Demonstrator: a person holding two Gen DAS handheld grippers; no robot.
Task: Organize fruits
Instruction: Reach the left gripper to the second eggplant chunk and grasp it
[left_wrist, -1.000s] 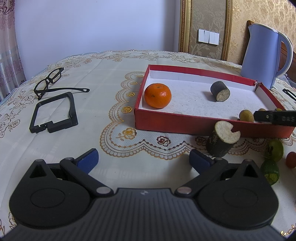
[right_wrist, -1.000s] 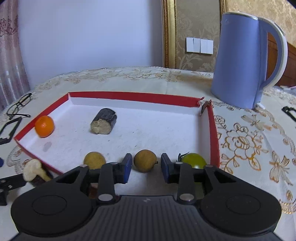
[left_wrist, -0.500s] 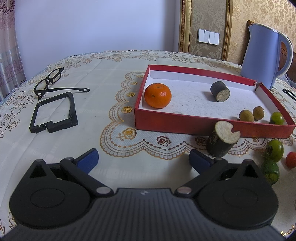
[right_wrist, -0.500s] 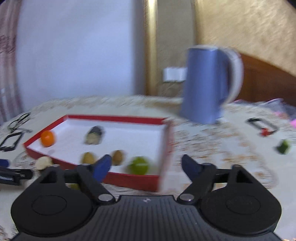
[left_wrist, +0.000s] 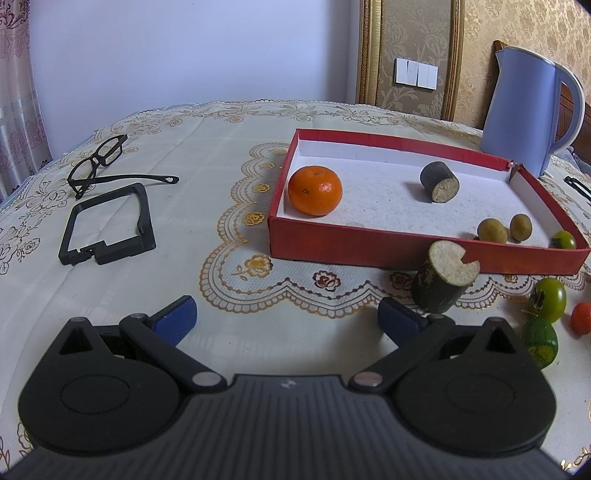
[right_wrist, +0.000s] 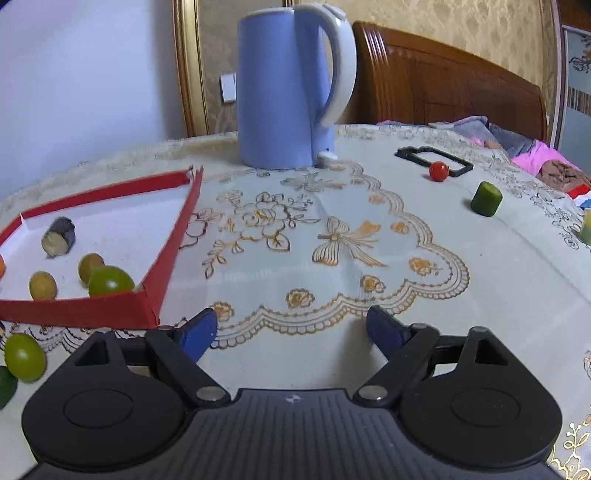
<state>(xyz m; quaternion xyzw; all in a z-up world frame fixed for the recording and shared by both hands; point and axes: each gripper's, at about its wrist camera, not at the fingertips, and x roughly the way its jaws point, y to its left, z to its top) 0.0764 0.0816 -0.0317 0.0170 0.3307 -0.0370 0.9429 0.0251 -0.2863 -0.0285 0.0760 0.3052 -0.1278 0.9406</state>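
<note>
A red tray (left_wrist: 369, 249) holds an orange (left_wrist: 314, 190), a dark sugarcane piece (left_wrist: 439, 182), two brown longans (left_wrist: 492, 230) and a green fruit (left_wrist: 562, 240). The tray also shows in the right wrist view (right_wrist: 77, 314). A cut sugarcane piece (left_wrist: 443, 282), two green fruits (left_wrist: 548, 297) and a red tomato (left_wrist: 581, 318) lie in front of the tray. My left gripper (left_wrist: 286, 317) is open and empty just left of the cut piece. My right gripper (right_wrist: 291, 332) is open and empty, right of the tray. A red tomato (right_wrist: 439, 171) and green cylinder (right_wrist: 487, 198) lie far right.
A blue kettle (right_wrist: 291, 88) stands behind the tray. Glasses (left_wrist: 99, 162) and a black frame (left_wrist: 107, 225) lie at the left. Another black frame (right_wrist: 434, 158) lies by the far tomato. Bedding (right_wrist: 517, 147) is beyond the table's right edge.
My right gripper opened, let go of the longan in the tray, drew back and swung right toward the open tablecloth. The left gripper has not moved.
</note>
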